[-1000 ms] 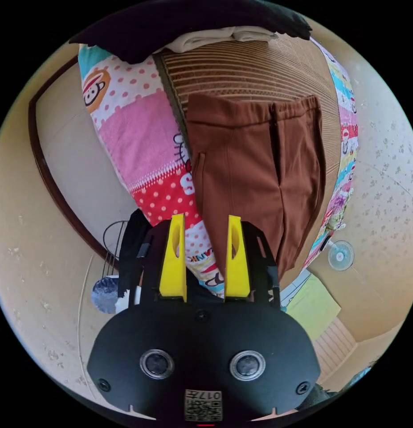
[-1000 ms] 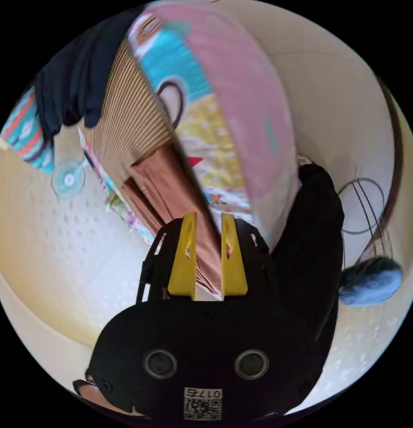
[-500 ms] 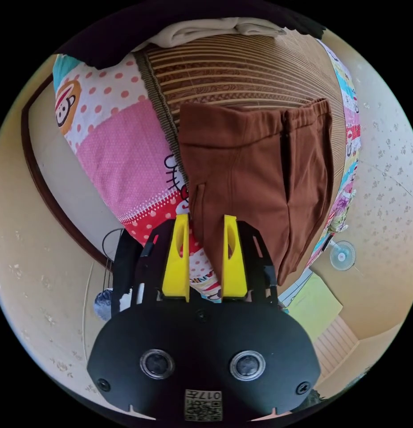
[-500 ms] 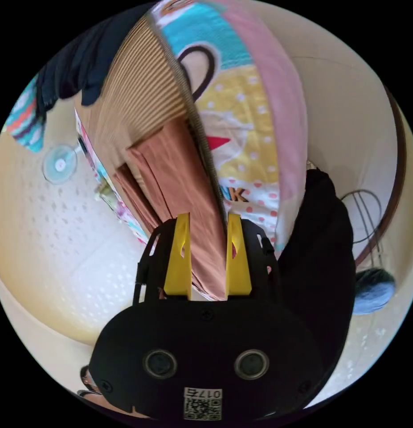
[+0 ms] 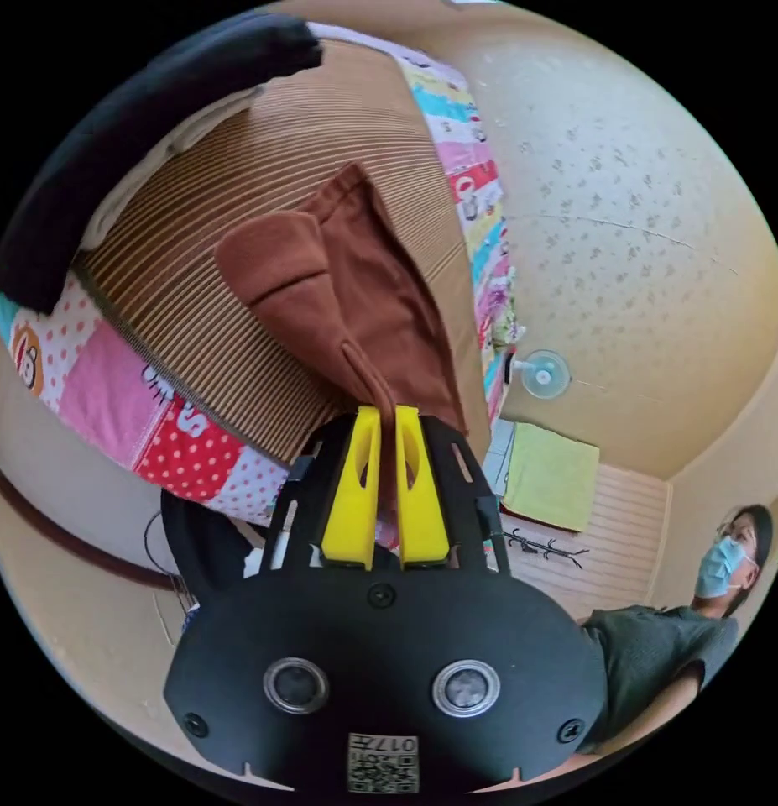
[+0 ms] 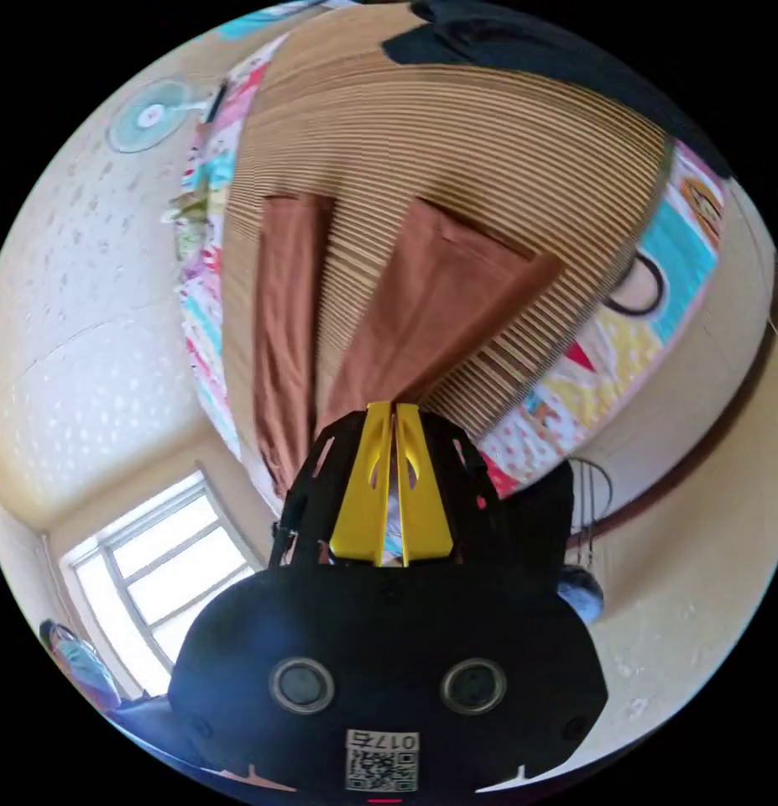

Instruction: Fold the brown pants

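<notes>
Jaws along brown pants [image 6: 422, 311] lengthwise

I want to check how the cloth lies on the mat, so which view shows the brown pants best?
The right gripper view: the brown pants spread across the striped mat, two long parts running apart from the right gripper. The left gripper view shows them bunched and lifted at the left gripper.

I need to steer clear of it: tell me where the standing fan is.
In the left gripper view the standing fan stands on the floor just off the patchwork quilt's edge, beside the yellow-green mat. In the right gripper view it sits at upper left.
</notes>
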